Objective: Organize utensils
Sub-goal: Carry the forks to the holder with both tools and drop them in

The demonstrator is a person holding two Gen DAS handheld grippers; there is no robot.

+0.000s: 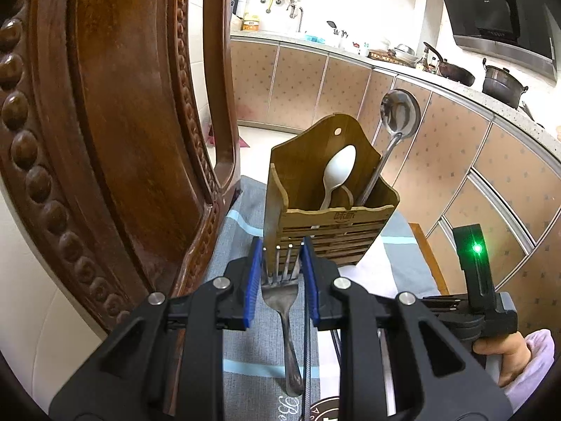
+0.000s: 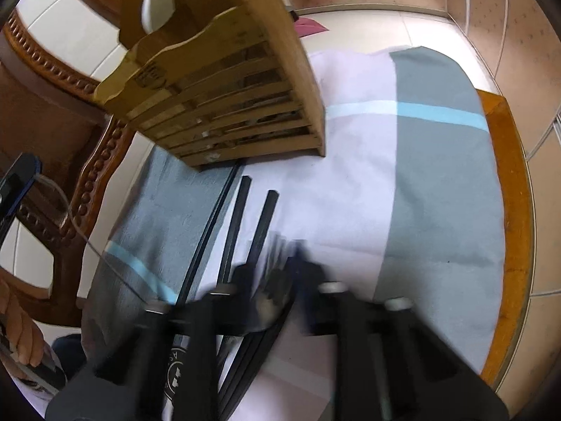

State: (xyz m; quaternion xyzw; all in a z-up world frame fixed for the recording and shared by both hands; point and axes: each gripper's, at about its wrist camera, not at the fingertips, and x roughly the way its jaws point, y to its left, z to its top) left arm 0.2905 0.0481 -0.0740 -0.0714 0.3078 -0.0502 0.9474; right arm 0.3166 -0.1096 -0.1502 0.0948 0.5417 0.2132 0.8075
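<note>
Left gripper (image 1: 282,277) pinches the fork (image 1: 284,301), tines forward; next it must clear the holder (image 1: 329,207) rim.

Right gripper (image 2: 277,273), blurred, is pressed together over the chopsticks (image 2: 261,224) mid-cloth.

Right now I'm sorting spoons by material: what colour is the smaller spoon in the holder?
White spoon; clearest in the left wrist view.

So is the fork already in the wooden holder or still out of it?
Out. The fork is clamped in the left gripper, tines just short of the wooden holder, which holds only a white spoon and a metal ladle.
</note>
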